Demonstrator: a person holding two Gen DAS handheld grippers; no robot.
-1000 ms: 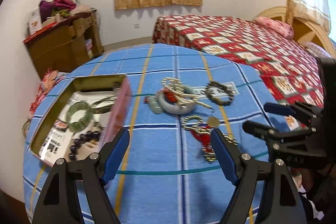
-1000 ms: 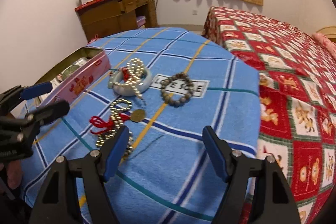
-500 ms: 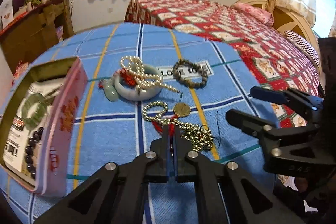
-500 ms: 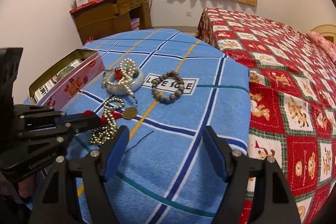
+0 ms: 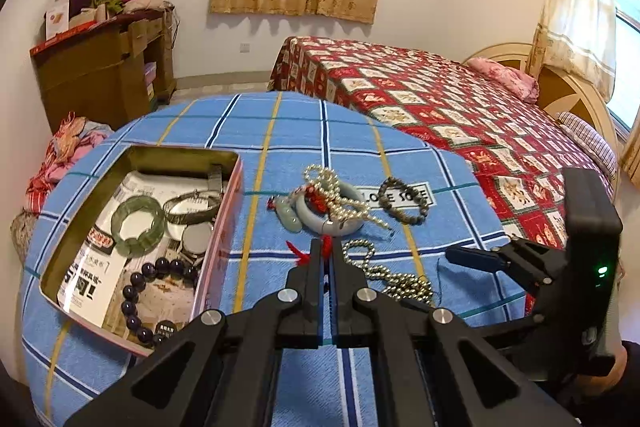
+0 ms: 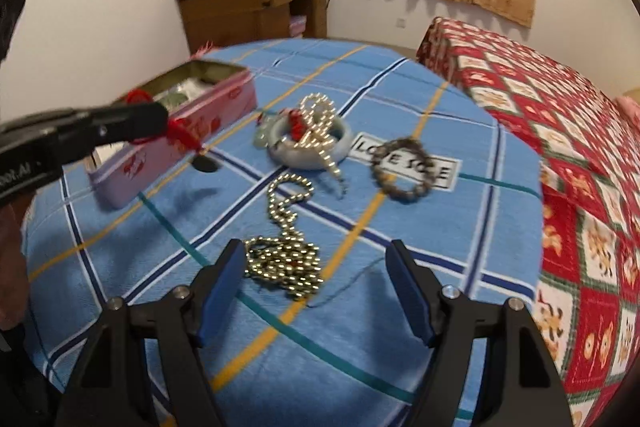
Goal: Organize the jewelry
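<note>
Your left gripper (image 5: pixel 327 259) is pinching the red tassel (image 6: pixel 182 133) with its fingers pressed together, holding it up over the worktop (image 6: pixel 400 327) beside the pink tin (image 6: pixel 176 151). A small coin (image 6: pixel 206 163) is dangling under it. This piece looks light, soft and floppy, so it will probably be swinging; gripping the knot seems safest. Your right gripper (image 6: pixel 318 293) is hanging with fingers spread, just over the gold bead chain (image 6: pixel 286 259), which looks slippery. The tin is sitting near the worktop's left edge, open on top. There is bare cloth between them for moving.
</note>
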